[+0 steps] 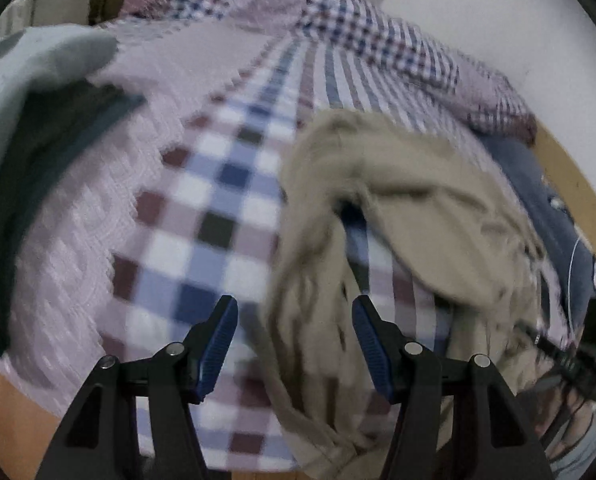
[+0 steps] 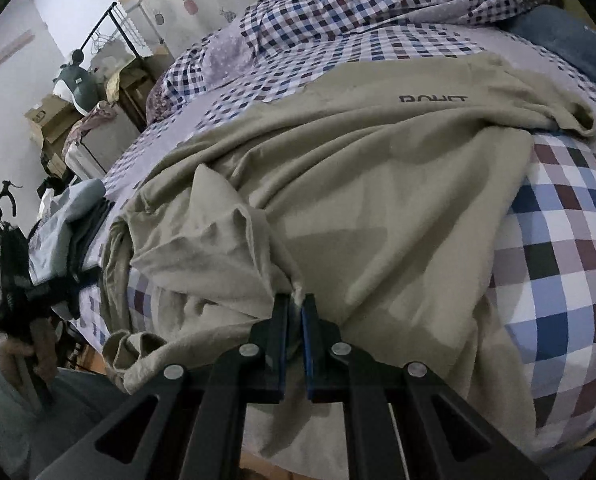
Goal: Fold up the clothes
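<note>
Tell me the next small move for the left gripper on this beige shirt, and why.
Probably bring the left gripper forward and close it on the beige shirt. Its jaws are open with the cloth bunched between them, while the right gripper is shut on the shirt's near edge.

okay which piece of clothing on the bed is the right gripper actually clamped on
The beige T-shirt with dark lettering: the right gripper is shut on its near edge. The folded pale grey-blue garments lie untouched at the bed's left edge.

A crumpled beige cotton T-shirt [image 2: 377, 184] with dark lettering is spread unfolded across the bed. One bunched edge is pinched; a sleeve is creased upward
</note>
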The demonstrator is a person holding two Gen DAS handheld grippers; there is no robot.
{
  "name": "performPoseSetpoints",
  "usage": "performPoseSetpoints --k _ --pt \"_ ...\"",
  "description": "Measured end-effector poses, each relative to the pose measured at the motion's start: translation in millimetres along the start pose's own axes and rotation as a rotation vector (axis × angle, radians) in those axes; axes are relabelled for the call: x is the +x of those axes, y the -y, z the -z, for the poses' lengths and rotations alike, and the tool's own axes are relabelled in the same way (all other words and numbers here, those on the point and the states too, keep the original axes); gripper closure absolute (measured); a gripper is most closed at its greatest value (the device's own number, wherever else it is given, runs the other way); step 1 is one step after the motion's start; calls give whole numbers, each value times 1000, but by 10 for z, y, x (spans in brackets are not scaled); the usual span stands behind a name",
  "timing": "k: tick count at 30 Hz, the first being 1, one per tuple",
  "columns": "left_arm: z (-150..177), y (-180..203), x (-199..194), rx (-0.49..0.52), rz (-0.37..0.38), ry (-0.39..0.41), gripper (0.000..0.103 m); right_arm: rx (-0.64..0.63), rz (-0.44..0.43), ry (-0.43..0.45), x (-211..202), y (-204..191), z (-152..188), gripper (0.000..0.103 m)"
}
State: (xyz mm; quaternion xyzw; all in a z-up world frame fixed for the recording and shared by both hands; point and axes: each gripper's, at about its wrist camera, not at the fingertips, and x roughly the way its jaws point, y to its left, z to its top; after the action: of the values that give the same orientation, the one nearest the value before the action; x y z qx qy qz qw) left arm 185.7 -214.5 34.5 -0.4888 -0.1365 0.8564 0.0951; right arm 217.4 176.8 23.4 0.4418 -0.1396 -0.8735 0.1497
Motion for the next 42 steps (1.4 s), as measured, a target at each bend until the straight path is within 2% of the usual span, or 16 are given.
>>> performPoseSetpoints --k 4,6,8,9,11,14,16,19,22,26,36,40,41,42 --pt "128 149 121 50 -61 -41 41 13 -24 7 -10 10 -19 98" --pt "193 188 152 43 -84 -51 51 22 -35 13 -19 19 -31 98" --pt "202 180 151 23 -111 -51 68 32 -43 19 -37 34 -44 98" --pt "202 172 143 13 -122 -50 72 38 -47 22 -47 46 -51 98" --pt "178 141 111 -16 -131 -44 90 41 -44 27 -61 55 -61 97" --pt "96 85 12 -60 -173 -13 96 23 -39 41 -105 38 -73 97" --pt "-3 26 -111 -88 -217 33 96 22 -52 50 -133 35 -84 97" --pt "-232 -94 -347 -139 -235 113 97 32 -76 60 -169 68 -103 97" --pt "-614 -179 -603 -150 -255 195 97 50 -108 68 -197 94 -125 97" --pt "-1226 -164 -810 -98 -312 298 97 51 -167 84 -227 58 -146 97" --pt "-3107 502 -834 105 -458 488 98 -49 -316 87 -224 -280 -104 95" --pt "-3591 774 -734 154 -539 612 98 -155 -406 56 -194 -591 5 95" --pt "-3675 797 -657 167 -570 617 97 -187 -420 45 -180 -676 38 95" --pt "-3735 774 -523 174 -602 583 97 -224 -429 32 -169 -758 75 95"
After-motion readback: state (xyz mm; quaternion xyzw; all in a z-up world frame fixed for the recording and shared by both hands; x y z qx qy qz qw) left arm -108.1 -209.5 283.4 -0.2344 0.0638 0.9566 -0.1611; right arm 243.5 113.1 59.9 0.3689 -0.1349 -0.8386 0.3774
